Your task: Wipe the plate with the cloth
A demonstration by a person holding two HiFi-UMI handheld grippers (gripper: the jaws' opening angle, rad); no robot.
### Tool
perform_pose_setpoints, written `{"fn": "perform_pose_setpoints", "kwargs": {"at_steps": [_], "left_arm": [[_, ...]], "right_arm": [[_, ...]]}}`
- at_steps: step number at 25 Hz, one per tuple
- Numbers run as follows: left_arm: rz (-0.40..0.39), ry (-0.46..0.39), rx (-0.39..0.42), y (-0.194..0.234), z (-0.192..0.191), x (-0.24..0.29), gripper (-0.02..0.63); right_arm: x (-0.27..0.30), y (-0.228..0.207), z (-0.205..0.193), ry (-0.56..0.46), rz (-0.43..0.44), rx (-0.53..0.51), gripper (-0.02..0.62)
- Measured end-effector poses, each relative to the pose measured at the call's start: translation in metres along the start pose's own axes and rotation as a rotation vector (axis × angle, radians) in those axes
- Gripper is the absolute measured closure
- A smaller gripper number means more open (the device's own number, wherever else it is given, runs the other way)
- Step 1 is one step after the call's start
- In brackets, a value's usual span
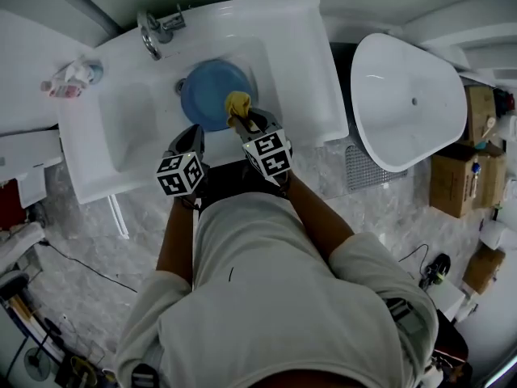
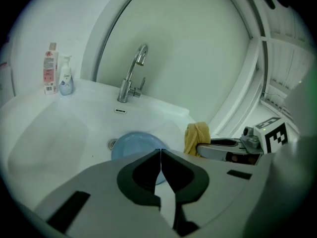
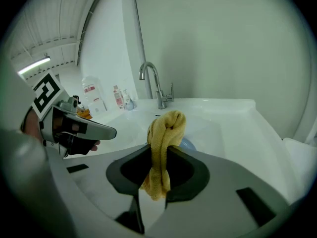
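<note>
The wiping seems not yet begun: both tools hang above the white ceramic sink [image 1: 129,128], off the round blue plate [image 1: 208,95], which lies flat by the drain at the upper centre of the head view. The right gripper [image 1: 245,122] is clenched on a bunched yellow terry cloth [image 3: 163,133] that droops from its jaws. The left gripper [image 2: 161,155] is closed on nothing. Next, the cloth likely must come down onto the plate's face. The plate looks smooth and plain, with no visible soiling.

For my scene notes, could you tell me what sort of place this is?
Probably a bathroom: a white washbasin with a chrome tap, toiletry bottles on its ledge, and what looks like a white bathtub beside it.
</note>
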State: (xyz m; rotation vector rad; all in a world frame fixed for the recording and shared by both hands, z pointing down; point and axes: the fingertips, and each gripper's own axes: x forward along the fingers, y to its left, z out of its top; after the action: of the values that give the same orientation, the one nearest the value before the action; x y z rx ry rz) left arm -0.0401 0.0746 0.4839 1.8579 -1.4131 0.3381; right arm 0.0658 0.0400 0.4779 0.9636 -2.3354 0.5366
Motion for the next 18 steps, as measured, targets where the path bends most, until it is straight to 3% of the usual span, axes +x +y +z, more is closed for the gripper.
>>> {"fn": "perform_pose_setpoints", "kwargs": {"at_steps": [11, 18], "left_arm": [[0.049, -0.136, 0.045, -0.069, -0.003, -0.049, 0.584], [0.083, -0.252, 0.132, -0.086, 0.032, -0.086, 0.584]], "right_arm": [[-0.068, 0.003, -0.007, -0.13, -0.011, -0.007, 0.518], [-0.087, 0.021, 0.032, -0.231, 0.009, -0.027, 0.518]]}}
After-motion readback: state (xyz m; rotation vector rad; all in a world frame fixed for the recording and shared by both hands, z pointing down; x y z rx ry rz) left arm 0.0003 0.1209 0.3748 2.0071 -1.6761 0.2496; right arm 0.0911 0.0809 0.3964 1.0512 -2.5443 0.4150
